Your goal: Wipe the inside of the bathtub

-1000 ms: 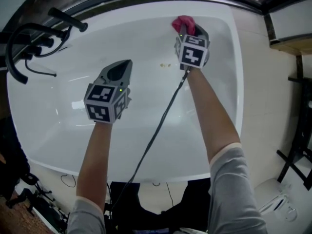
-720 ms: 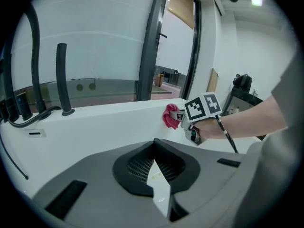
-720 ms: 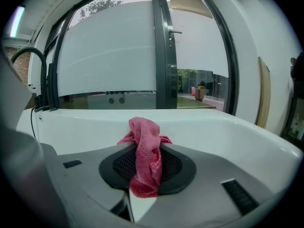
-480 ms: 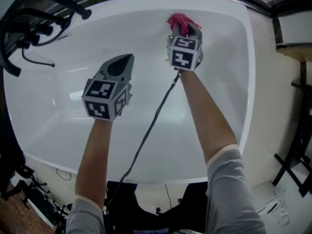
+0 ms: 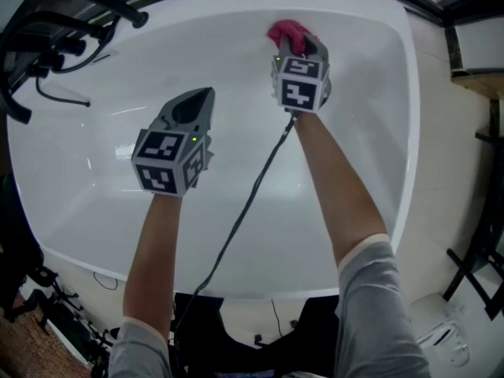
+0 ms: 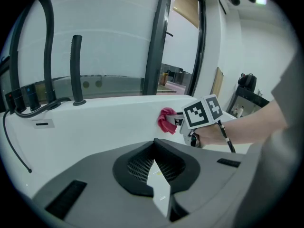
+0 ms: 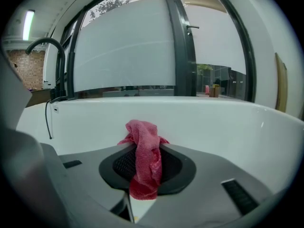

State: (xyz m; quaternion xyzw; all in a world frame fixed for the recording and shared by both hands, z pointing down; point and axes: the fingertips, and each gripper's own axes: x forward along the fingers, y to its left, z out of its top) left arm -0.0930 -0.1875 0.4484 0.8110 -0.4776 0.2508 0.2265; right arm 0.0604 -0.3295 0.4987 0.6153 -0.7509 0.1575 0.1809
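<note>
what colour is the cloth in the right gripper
Pinkish red. The cloth shows best in the right gripper view, clamped in the right gripper.

Grey left gripper (image 5: 194, 107), right gripper (image 5: 305, 52), sleeves (image 5: 375, 299)

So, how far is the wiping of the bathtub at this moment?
Done: cannot tell; no wiped area shows. In hand: the right gripper is shut on the red cloth, at the far wall of the bathtub. The left gripper is shut, empty. Left: seemingly most of the inside.

No readable text, labels or numbers — none (in any view).
</note>
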